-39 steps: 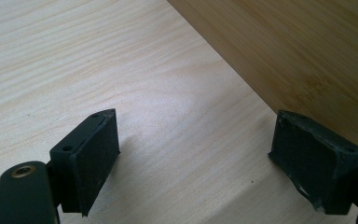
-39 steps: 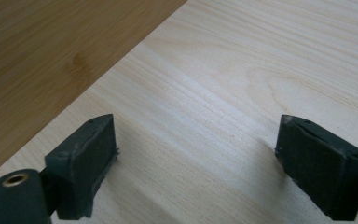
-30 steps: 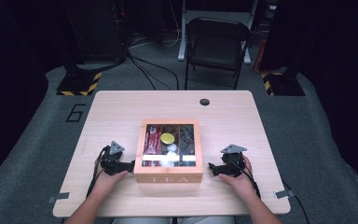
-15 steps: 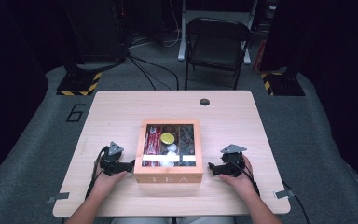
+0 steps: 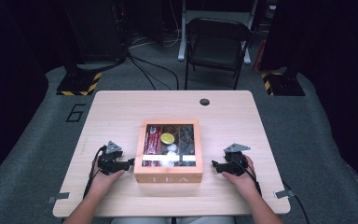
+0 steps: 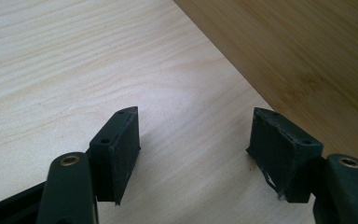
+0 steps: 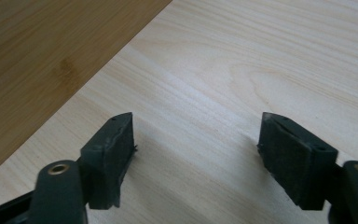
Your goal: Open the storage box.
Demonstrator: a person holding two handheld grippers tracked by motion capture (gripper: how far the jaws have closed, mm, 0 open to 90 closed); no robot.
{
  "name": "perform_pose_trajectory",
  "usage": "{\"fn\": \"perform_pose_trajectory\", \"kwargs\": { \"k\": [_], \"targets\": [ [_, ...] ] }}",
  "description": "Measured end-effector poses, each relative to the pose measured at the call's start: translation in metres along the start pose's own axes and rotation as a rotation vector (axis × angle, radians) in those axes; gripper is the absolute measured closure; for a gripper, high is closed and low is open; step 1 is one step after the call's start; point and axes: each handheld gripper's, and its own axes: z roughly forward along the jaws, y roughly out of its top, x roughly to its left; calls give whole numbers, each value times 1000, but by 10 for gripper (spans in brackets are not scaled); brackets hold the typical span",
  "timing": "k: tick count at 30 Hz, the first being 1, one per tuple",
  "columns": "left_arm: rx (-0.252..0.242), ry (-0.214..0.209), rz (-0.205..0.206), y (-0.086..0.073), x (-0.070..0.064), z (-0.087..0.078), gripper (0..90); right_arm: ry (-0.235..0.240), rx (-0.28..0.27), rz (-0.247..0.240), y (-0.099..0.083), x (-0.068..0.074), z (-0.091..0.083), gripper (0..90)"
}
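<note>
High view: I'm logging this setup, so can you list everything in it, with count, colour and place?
tea box: one, light wood with clear lid, table centre near the person
yellow round item: one, inside the box
table: one, pale wood
table hole: one, dark, far edge
folding chair: one, black, behind the table
floor number 6: one, black, left of the table
left tongs: one, black, open, left of the box
right tongs: one, black, open, right of the box

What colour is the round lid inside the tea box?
Yellow; the round lid shows best in the high view.
</note>
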Motion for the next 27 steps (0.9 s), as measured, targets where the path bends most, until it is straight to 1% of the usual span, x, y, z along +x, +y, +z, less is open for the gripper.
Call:
{"fn": "perform_pose_trajectory", "kwargs": {
  "k": [1,2,3,4,5,6,7,8,10,11,15,18,20,23,25,26,27],
  "targets": [
    [3,-6,-3,1,-1,-1,347,6,6,6,1,-1,-1,289],
    [2,-4,6,1,-1,-2,351,10,11,-1,2,-1,-2,298],
    [4,-7,8,2,-2,-4,353,11,4,-13,2,-2,-4,308],
    [4,-7,8,2,-2,-4,357,9,4,-11,3,-1,-6,313],
    [0,-6,13,4,-4,-7,366,9,-2,-20,4,-1,-7,318],
    [4,-9,16,5,-4,-9,369,10,-4,-19,4,0,-9,320],
    [4,-9,16,5,-4,-9,370,11,-7,-25,5,0,-10,324],
    [-7,-11,9,4,-4,-12,374,15,-5,-26,5,1,-11,325],
    [-12,-13,0,4,-3,-14,378,12,-8,-36,5,2,-11,326],
    [-11,-17,-8,5,-2,-15,379,8,-13,-29,6,4,-12,326],
    [-17,-25,-29,5,-1,-20,383,12,-17,-41,7,5,-15,330],
    [-18,-33,-33,5,0,-24,388,12,-16,-42,7,5,-17,333],
    [-19,-34,-36,5,0,-26,389,14,-21,-45,8,5,-18,334],
    [-22,-34,-38,5,1,-30,389,14,-29,-33,8,5,-20,335],
    [-34,-28,-43,5,1,-32,390,14,-29,-38,8,4,-21,336],
    [-28,-33,-46,6,2,-34,389,15,-35,-38,8,4,-21,337],
    [-32,-33,-44,6,2,-36,389,15,-35,-36,8,4,-22,339]
  ]
}}
